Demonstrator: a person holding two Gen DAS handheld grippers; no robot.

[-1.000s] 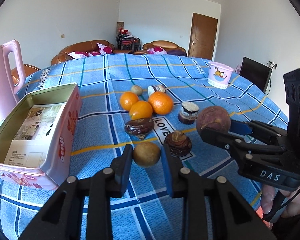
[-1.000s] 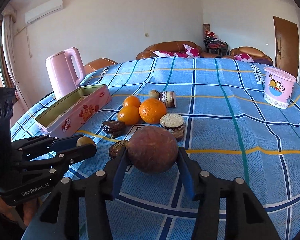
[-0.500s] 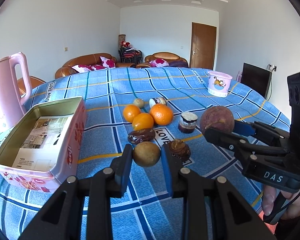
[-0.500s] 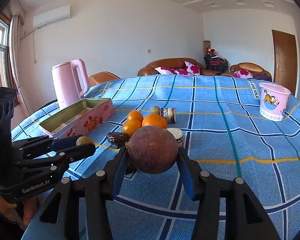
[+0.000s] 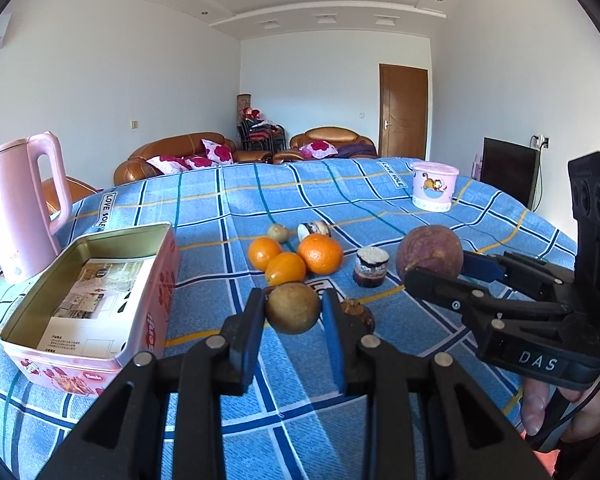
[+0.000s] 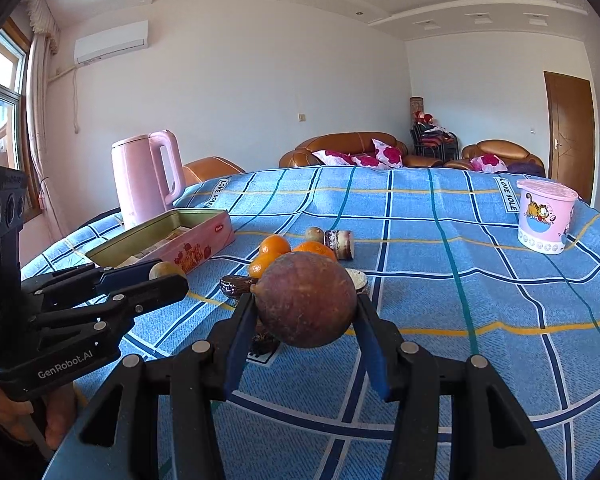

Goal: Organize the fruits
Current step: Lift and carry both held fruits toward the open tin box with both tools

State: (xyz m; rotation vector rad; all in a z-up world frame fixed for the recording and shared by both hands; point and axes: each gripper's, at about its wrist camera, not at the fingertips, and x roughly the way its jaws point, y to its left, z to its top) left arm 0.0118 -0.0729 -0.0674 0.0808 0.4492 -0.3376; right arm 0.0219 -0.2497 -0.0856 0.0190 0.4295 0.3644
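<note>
Brown fruit [image 5: 293, 307] fills the left jaws; purple fruit [image 6: 306, 304] the right.

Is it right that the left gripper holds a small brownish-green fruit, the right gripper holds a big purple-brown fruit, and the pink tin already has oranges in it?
Not quite. The pink tin has no oranges, only a printed paper, as the left wrist view shows. The oranges sit on the tablecloth. Left gripper and right gripper hold those fruits.

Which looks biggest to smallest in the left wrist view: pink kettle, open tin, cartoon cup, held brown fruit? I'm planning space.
1. open tin
2. pink kettle
3 and 4. cartoon cup and held brown fruit: they look about alike, but the fruit is much nearer the camera, so I won't rank them.
</note>
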